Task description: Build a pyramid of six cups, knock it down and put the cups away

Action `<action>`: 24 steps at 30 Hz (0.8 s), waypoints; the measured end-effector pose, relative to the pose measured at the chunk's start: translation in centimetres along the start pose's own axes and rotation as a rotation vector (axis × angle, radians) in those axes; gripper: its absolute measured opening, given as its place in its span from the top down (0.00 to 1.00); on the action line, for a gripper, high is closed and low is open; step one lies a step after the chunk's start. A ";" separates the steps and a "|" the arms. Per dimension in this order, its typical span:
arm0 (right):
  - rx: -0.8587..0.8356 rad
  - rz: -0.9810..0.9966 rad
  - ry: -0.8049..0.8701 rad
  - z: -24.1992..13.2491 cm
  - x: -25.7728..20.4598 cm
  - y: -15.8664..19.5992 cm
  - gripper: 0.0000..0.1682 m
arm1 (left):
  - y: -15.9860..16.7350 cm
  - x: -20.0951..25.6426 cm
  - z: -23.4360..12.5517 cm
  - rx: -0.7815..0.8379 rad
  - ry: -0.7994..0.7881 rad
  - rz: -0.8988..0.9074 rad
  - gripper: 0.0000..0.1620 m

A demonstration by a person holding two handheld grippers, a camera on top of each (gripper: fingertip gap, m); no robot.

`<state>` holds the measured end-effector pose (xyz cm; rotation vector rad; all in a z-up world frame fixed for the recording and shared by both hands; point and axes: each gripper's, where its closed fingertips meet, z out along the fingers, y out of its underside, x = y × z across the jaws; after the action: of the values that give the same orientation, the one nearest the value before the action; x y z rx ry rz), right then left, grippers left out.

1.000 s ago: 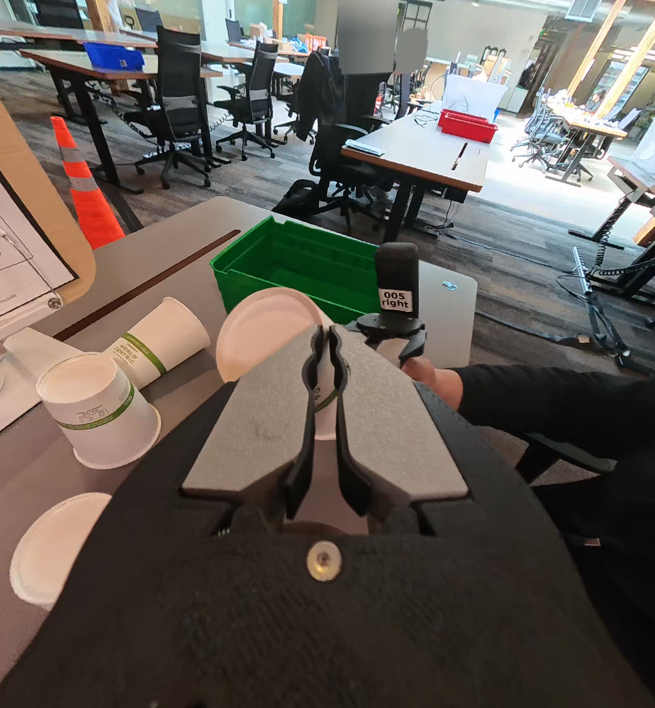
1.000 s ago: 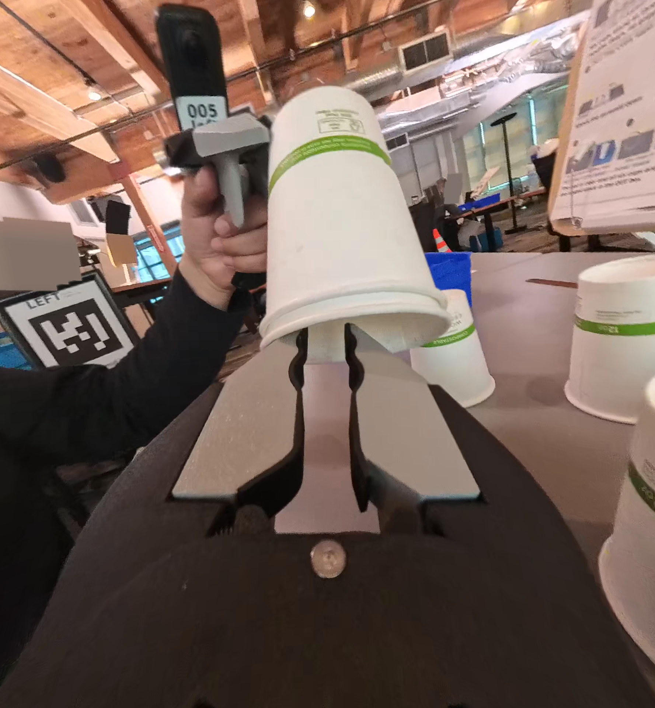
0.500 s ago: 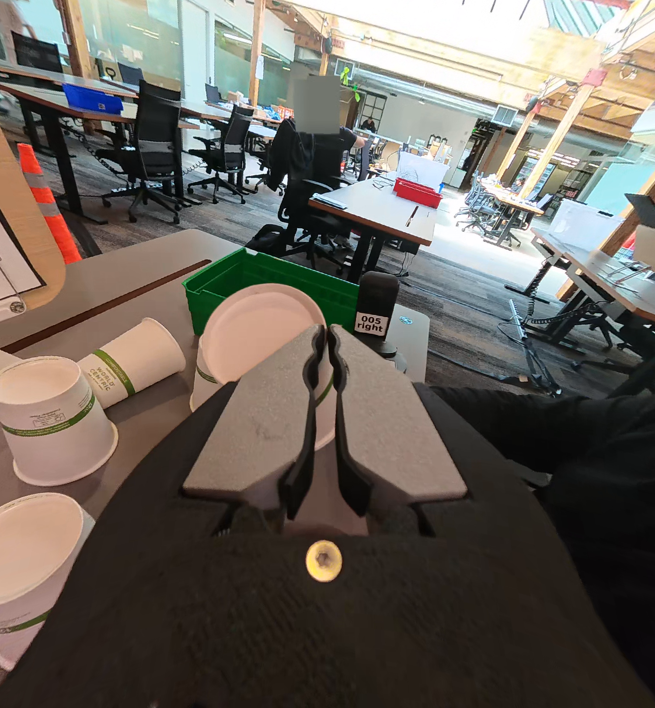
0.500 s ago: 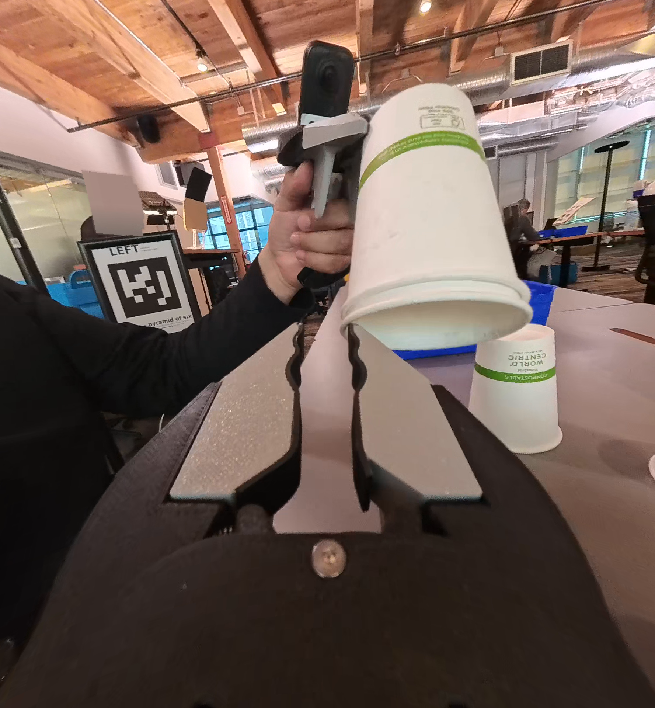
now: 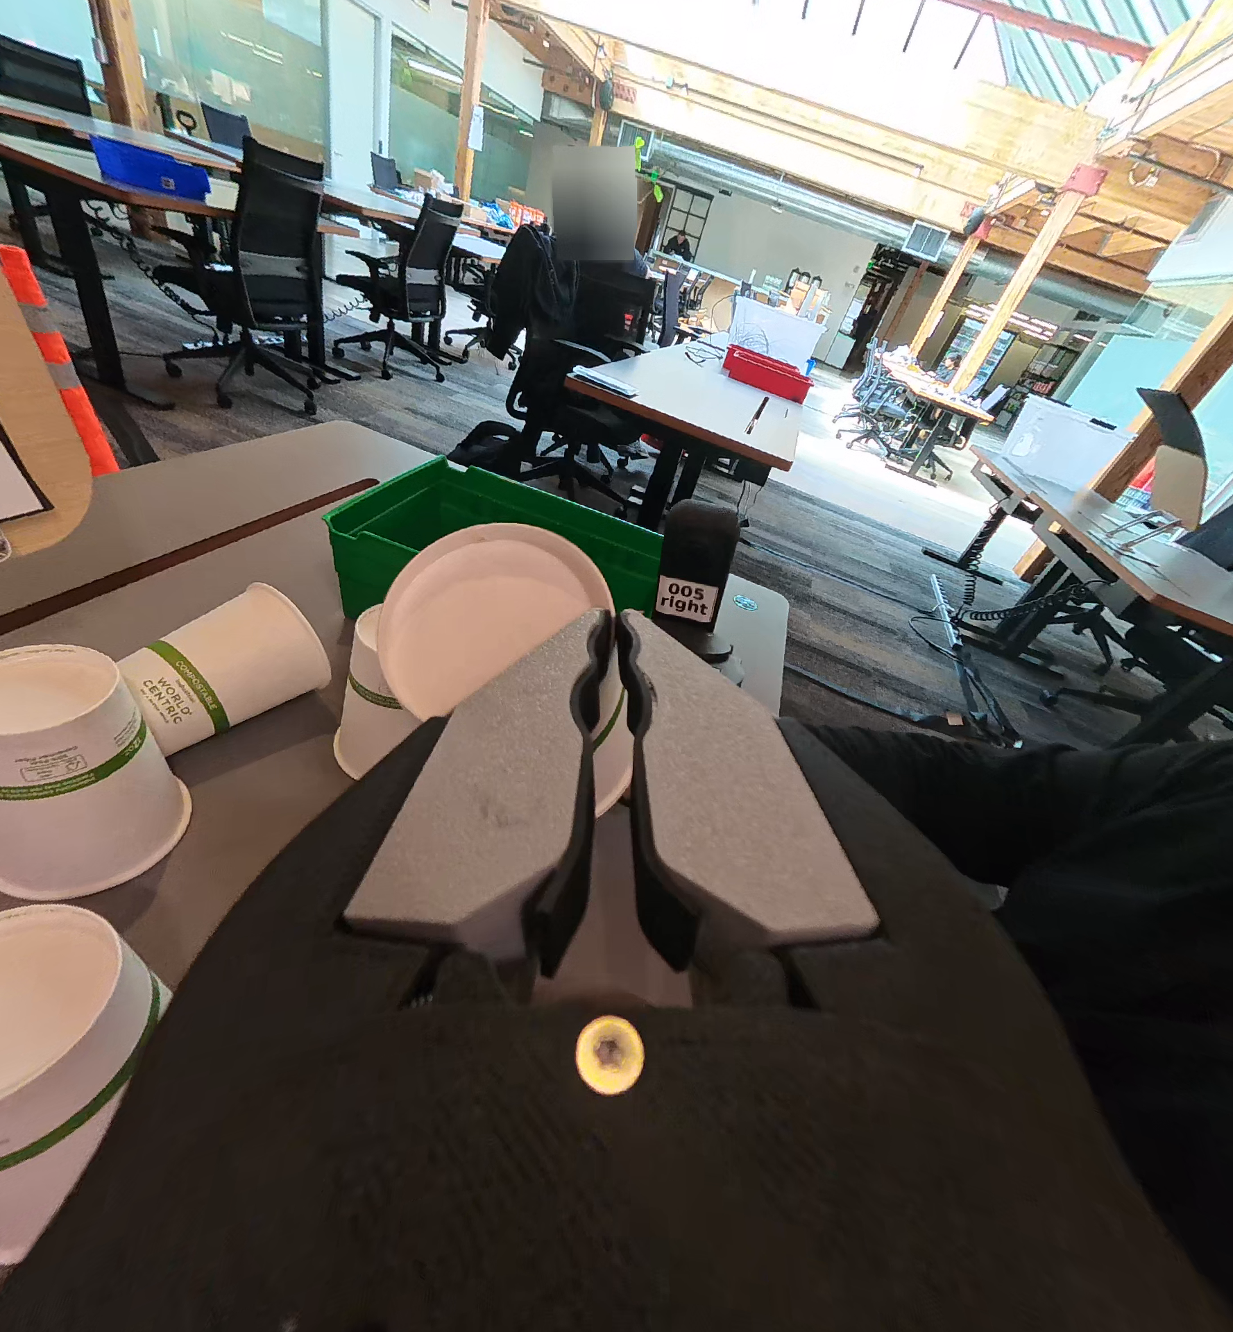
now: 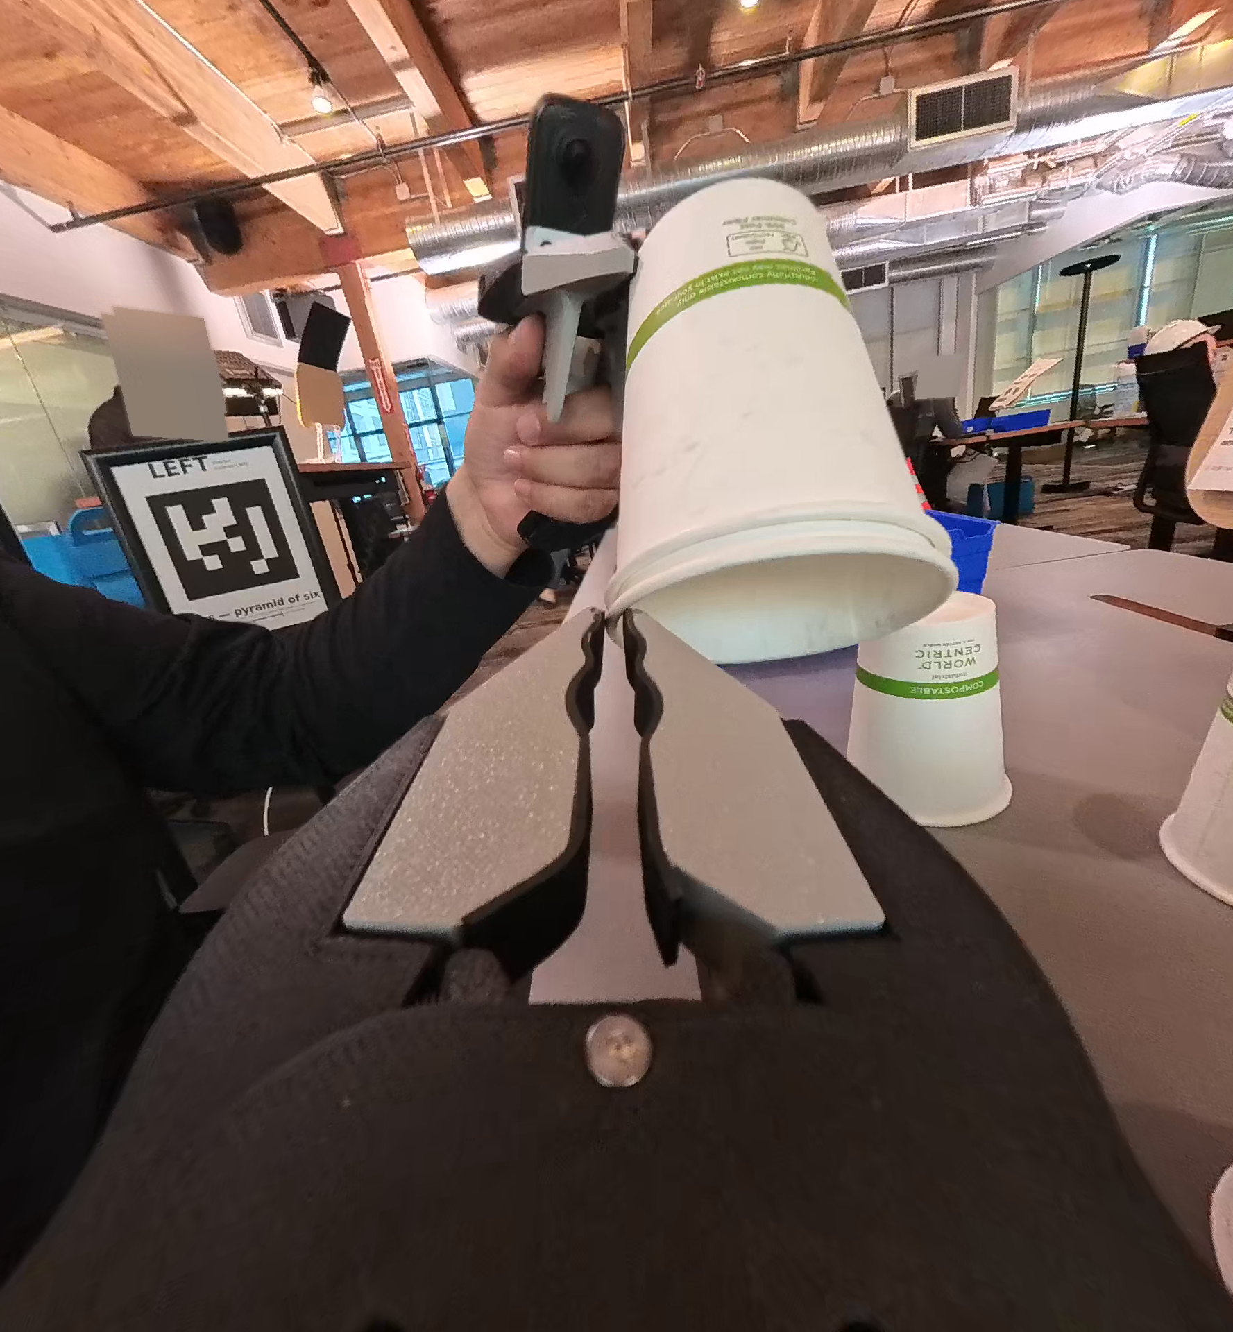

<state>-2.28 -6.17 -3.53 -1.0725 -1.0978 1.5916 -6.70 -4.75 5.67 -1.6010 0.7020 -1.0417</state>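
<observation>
Grey desk [image 5: 253, 778]: left gripper [image 5: 610, 634] pinches a light, crushable inverted paper cup [image 6: 757, 447] near its base; right gripper [image 6: 613, 623], closed, at its rim's nine o'clock.

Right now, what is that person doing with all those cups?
A person holds a gripper in each hand. The left gripper is shut on a white cup, held upside down in the air. The right gripper is shut too, with its tips right at that cup's rim. More cups stand upside down on the table, and one lies on its side. No pyramid stands. The green bin behind looks empty.
</observation>
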 end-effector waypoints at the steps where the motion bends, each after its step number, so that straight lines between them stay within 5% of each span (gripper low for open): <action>1: -0.005 -0.007 0.002 0.0 0.0 0.1 0.99 | 0.1 0.0 -0.1 0.001 0.001 -0.003 1.00; 16: -0.091 -0.004 0.084 0.2 1.4 1.5 1.00 | -0.6 -1.0 -3.0 0.051 -0.069 0.004 1.00; 24: -0.200 -0.130 0.464 -1.8 6.7 2.6 1.00 | 0.3 -3.9 -6.0 0.001 -0.276 0.066 1.00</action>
<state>-2.48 0.05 -7.48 -1.3876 -0.9952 1.0710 -13.83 -4.20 4.70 -1.6690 0.5625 -0.7538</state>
